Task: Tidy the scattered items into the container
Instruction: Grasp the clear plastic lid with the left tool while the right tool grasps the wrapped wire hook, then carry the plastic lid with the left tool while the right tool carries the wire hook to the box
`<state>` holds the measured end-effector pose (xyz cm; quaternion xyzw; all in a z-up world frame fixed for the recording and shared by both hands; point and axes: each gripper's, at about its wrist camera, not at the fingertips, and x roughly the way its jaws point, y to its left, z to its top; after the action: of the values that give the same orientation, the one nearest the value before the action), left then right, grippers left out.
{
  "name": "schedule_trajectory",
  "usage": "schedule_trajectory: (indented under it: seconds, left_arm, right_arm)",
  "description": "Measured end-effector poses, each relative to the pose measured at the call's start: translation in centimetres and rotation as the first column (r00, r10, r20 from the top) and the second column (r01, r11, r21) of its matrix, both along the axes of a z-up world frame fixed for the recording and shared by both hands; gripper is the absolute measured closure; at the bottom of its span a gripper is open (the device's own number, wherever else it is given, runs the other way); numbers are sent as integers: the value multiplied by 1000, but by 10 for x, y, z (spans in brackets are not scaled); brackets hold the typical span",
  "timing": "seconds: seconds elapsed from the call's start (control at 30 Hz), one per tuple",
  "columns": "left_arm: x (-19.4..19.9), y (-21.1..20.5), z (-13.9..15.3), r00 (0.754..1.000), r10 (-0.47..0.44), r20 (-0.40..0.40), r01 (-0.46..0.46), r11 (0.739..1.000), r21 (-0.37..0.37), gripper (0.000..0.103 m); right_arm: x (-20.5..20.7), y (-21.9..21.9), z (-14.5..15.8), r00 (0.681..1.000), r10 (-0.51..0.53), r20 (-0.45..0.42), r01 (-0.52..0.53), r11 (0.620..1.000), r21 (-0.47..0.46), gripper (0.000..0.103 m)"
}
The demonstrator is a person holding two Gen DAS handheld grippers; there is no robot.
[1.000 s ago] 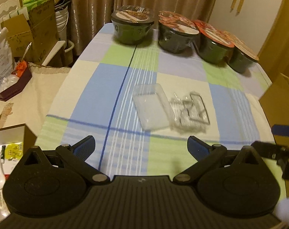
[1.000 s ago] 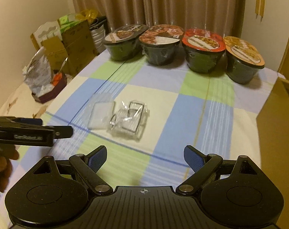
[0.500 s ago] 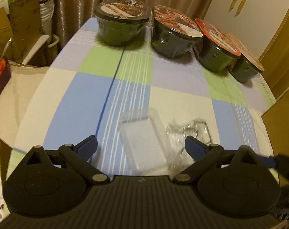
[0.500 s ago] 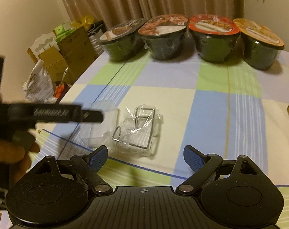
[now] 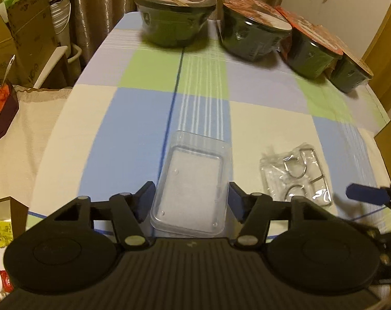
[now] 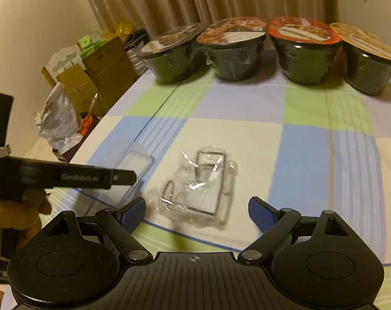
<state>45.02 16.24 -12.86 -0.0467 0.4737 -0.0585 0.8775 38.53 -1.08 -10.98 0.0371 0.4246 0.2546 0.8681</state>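
Left hand-held gripper (image 5: 190,201): blue pads either side of clear plastic container (image 5: 192,186), touching or nearly; firm pinch cannot tell. Container on checked counter (image 5: 133,134), near front edge. Right hand-held gripper (image 6: 196,213): fingers spread, nothing between, just short of crinkled clear packet of metal clips (image 6: 200,183), beside container. Four lidded instant-noodle bowls (image 6: 234,49) along far edge.

Brown curtains (image 6: 169,0) behind checked tablecloth (image 5: 143,118), cream wall (image 6: 40,25), cardboard boxes (image 5: 25,38) at side, warm dim light
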Motion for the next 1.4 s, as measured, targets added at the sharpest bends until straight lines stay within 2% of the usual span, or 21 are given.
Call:
schedule_trajectory:
  seconds: [0.23,0.27,0.3,0.33,0.5,0.67,0.83,1.0,1.1,1.2,1.4]
  left_arm:
    - [-1,2,-1,1000,-20,17,20,1000,15,47]
    - [-1,2,-1,1000,-20,21,19,1000,17,47]
    - [-1,1,-1,999,-21,24,20,1000,21,47]
    - [-1,-1,-1,999,-26,27,25,999,30,47]
    - [-10,-13,-1,996,-87,32,84,992,96,50]
    - [-42,-34,2,987,-159,29,154,978,144,51]
    - [-85,-56,7,973,-230,19,226,966,127,51]
    - [-119,-80,8,946,-323,-8,321,937,137,50]
    - [-125,-85,7,947,-320,-6,318,940,122,50]
    - [-125,-90,6,948,-319,-12,317,938,137,50]
    - [-128,-95,6,954,-298,-42,301,941,153,52]
  right_arm:
    - [18,13,-11,999,-33,-18,32,999,-12,12]
    - [19,14,-13,999,-32,-27,32,999,-23,24]
    - [20,14,-14,999,-28,-37,27,999,-27,44]
    - [19,14,-14,999,-29,-35,28,999,-37,46]
    - [2,3,-10,1000,-28,-14,26,995,-101,46]
    - [-30,-32,-5,997,-67,-36,62,991,-115,46]
    - [-73,-62,4,995,-88,-39,81,986,-147,46]
    - [-121,-87,8,995,-92,-38,83,978,-190,46]
    - [-135,-98,7,992,-120,-50,108,976,-191,46]
    - [-141,-103,9,990,-132,-53,119,974,-191,46]
    - [-143,-100,15,995,-95,-43,84,976,-200,46]
